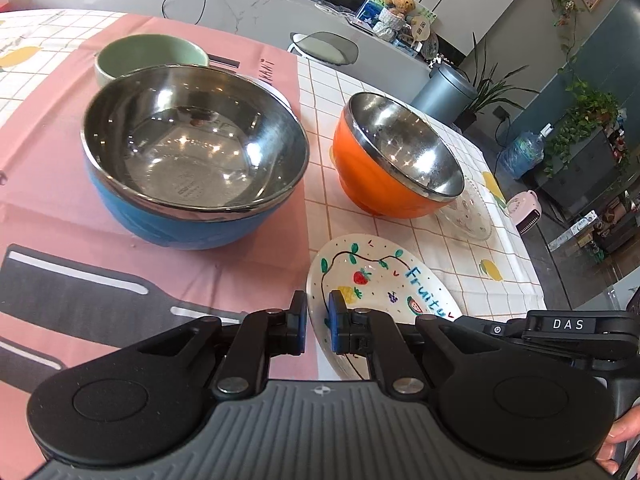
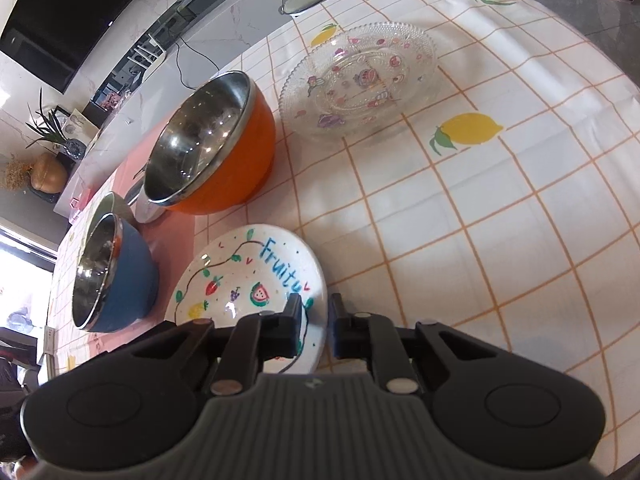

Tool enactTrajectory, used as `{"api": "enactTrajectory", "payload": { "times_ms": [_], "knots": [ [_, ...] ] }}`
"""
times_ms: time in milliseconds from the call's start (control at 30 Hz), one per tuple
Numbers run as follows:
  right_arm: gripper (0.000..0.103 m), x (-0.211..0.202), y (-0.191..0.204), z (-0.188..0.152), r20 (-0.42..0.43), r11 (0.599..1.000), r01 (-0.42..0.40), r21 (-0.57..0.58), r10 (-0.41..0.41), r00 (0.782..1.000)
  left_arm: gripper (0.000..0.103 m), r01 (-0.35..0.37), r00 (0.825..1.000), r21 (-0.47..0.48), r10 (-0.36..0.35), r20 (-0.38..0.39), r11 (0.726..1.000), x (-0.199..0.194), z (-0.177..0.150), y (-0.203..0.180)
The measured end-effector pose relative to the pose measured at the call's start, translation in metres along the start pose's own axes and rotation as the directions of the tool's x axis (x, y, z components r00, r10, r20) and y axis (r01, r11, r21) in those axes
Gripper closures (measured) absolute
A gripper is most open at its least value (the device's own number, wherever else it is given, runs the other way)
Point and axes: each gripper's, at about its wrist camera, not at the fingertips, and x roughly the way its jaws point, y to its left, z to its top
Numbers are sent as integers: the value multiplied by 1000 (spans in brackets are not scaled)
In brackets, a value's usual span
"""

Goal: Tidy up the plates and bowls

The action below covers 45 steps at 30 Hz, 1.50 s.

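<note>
A white "Fruity" plate (image 1: 380,276) (image 2: 248,272) lies on the table. My left gripper (image 1: 318,322) straddles its left rim, jaws narrowly apart around the rim. My right gripper (image 2: 318,322) straddles its right rim the same way. A blue steel-lined bowl (image 1: 192,168) (image 2: 116,276) stands left of the plate. An orange steel-lined bowl (image 1: 396,160) (image 2: 216,144) stands beyond it. A clear glass plate (image 2: 360,80) (image 1: 468,216) lies past the orange bowl. A green bowl (image 1: 148,56) sits behind the blue one.
A pink mat (image 1: 80,240) covers the left of the checked lemon tablecloth (image 2: 480,240). The table edge (image 1: 532,272) runs on the right, with the floor below. A chair back (image 1: 324,48) stands at the far side.
</note>
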Motion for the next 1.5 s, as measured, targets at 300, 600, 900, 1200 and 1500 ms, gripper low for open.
{"api": "enactTrajectory", "payload": {
  "times_ms": [300, 600, 900, 1200, 1500],
  "knots": [
    [91, -2, 32, -41, -45, 999, -53, 6, 53, 998, 91, -32, 998, -33, 34, 62, 999, -44, -6, 23],
    [91, 13, 67, -74, -71, 996, -75, -40, 72, 995, 91, -85, 993, -99, 93, 73, 991, -64, -19, 58],
    [92, 23, 82, -86, -70, 994, -85, -72, 80, 994, 91, -135, 990, -146, 140, 25, 980, -61, -30, 82],
    [92, 28, 86, -90, -88, 992, -56, -109, 47, 995, 88, -163, 986, -101, 165, 13, 981, -59, -39, 79],
    [91, 31, 90, -91, -101, 988, -75, -133, 61, 993, 85, -213, 976, -71, 215, 34, 975, -55, -39, 77]
  ]
}}
